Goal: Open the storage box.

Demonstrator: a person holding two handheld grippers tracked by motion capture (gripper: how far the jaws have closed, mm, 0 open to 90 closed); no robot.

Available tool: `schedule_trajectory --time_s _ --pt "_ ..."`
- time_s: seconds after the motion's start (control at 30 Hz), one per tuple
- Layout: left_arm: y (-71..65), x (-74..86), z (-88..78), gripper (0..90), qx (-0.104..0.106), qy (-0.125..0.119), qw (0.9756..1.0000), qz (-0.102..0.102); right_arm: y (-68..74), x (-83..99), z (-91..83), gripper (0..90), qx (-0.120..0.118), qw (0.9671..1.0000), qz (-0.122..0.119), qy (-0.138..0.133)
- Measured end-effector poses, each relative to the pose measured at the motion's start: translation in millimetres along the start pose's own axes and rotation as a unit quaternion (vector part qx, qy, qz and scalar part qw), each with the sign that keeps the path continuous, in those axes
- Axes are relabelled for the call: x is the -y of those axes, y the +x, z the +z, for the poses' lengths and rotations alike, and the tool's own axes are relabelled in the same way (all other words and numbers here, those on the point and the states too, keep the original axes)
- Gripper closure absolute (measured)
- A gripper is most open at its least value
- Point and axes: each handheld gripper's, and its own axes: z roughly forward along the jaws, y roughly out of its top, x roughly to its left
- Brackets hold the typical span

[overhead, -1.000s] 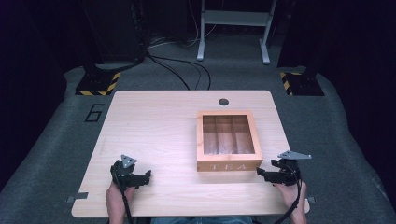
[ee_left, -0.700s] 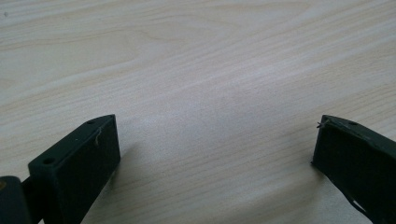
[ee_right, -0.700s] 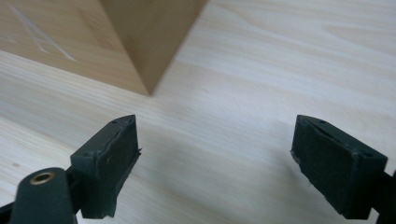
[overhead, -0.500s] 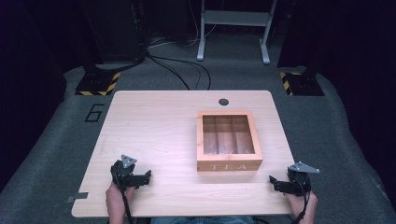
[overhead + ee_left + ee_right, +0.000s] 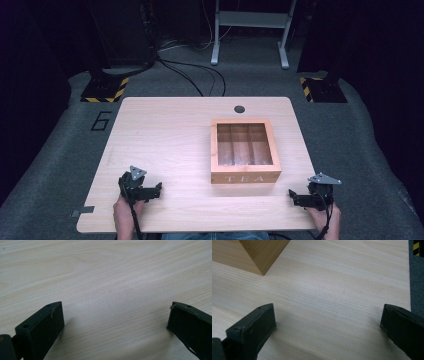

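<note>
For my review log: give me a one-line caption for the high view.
Closed wooden tea box on a pale table; left gripper and right gripper open, apart from it.

Closed wooden tea box (image 5: 245,151), table's right

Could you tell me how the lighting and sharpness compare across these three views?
High view: the table is evenly lit, the surroundings fall into near-black, and the tea box looks soft. Left gripper view: sharp wood grain, a faint shadow beside one jaw. Right gripper view: crisp, with no glare.
</note>
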Motion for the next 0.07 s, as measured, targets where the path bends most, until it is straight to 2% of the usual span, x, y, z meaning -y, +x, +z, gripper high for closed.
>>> schedule_trajectory --time_s 0.07 --pt "-0.6 0.1 0.5 0.4 0.000 -0.004 1.0000 -0.004 0.0 -0.2 0.3 0.0 0.000 1.0000 0.000 -0.001"
